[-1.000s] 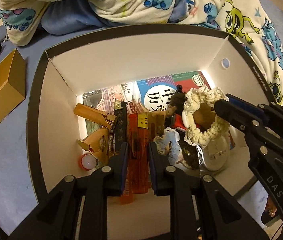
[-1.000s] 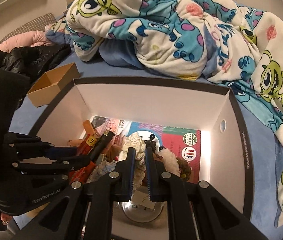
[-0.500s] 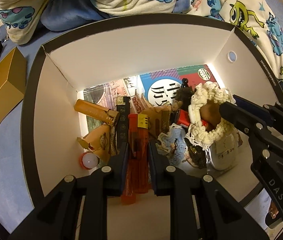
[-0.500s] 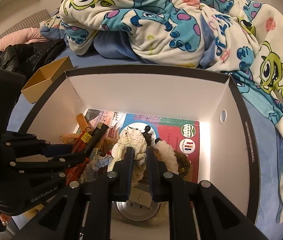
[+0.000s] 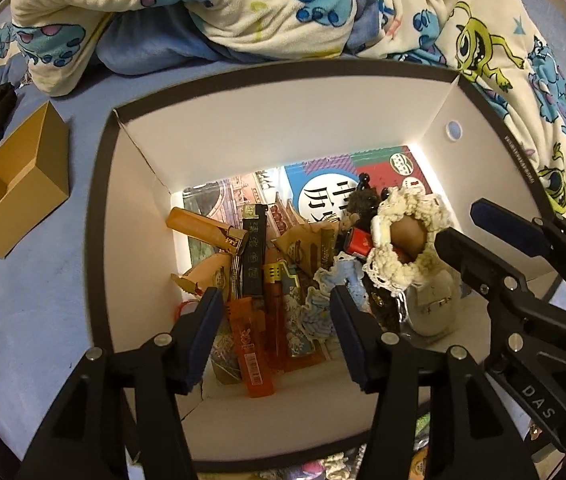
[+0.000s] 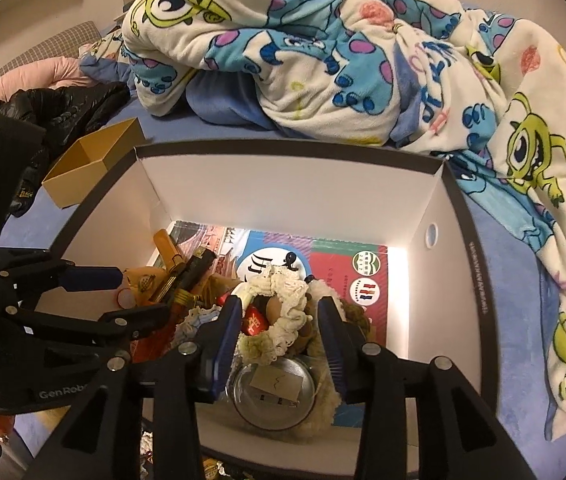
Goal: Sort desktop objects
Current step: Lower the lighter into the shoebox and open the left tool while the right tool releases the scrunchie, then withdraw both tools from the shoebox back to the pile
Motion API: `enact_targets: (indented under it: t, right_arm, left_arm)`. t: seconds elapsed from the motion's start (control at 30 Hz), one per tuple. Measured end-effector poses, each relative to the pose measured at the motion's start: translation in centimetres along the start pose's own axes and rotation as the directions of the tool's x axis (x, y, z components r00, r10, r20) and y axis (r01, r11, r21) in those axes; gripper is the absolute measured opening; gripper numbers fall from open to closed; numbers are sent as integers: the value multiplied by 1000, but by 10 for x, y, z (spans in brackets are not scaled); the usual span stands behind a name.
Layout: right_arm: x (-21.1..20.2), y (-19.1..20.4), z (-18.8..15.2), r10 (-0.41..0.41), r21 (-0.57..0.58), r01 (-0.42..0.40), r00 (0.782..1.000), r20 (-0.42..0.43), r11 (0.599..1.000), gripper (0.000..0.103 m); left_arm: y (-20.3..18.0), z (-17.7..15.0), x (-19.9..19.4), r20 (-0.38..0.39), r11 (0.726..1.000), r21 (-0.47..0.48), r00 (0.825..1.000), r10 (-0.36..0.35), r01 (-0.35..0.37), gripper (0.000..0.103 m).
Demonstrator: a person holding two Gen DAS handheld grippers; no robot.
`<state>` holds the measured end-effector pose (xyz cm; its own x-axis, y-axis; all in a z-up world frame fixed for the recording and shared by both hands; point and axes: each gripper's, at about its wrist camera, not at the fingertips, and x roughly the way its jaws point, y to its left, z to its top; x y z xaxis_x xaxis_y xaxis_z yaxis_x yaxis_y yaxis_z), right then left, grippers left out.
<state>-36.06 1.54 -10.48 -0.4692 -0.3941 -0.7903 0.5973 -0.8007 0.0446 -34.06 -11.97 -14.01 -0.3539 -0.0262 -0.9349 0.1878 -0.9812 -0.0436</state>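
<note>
Left wrist view: the left gripper [image 5: 275,312] points steeply down into the white box [image 5: 243,136], jaws opening, pads clear of the orange lighter [image 5: 249,354] lying between them. The right gripper [image 6: 281,334] angles down, jaws opening around the cream scrunchie [image 6: 287,312].

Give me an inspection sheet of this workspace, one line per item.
Surface: blue bed sheet under everything.
Job's things: white box holding orange lighters, a cream scrunchie, a round tin and printed booklets on its floor.
Clutter: empty brown box left of the white box; black jacket behind it.
Grippers: left gripper opening above the lighters, pads clear; right gripper opening around the scrunchie, not pressing it.
Cables: nothing seen.
Surroundings: cartoon blanket heaped behind the box.
</note>
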Motion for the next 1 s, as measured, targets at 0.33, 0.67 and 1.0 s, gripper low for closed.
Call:
enact_targets:
  t: [0.33,0.67,1.0]
  right_arm:
    - [-30,2,-8,2,0,-2,1000,28,1000,41]
    - [-86,15,-31,-3,-60,8,996,85,998,41]
    - [-119,17,-91,19,-56,-16,999,51,998,40]
  left_arm:
    - [-3,-14,-38,37,1000,12,999,-6,5,57]
    - [-4,-51,-84,69,999,45,997,-18,15,57]
    - [-17,-133,-91,17,995,90,999,-52,50,57]
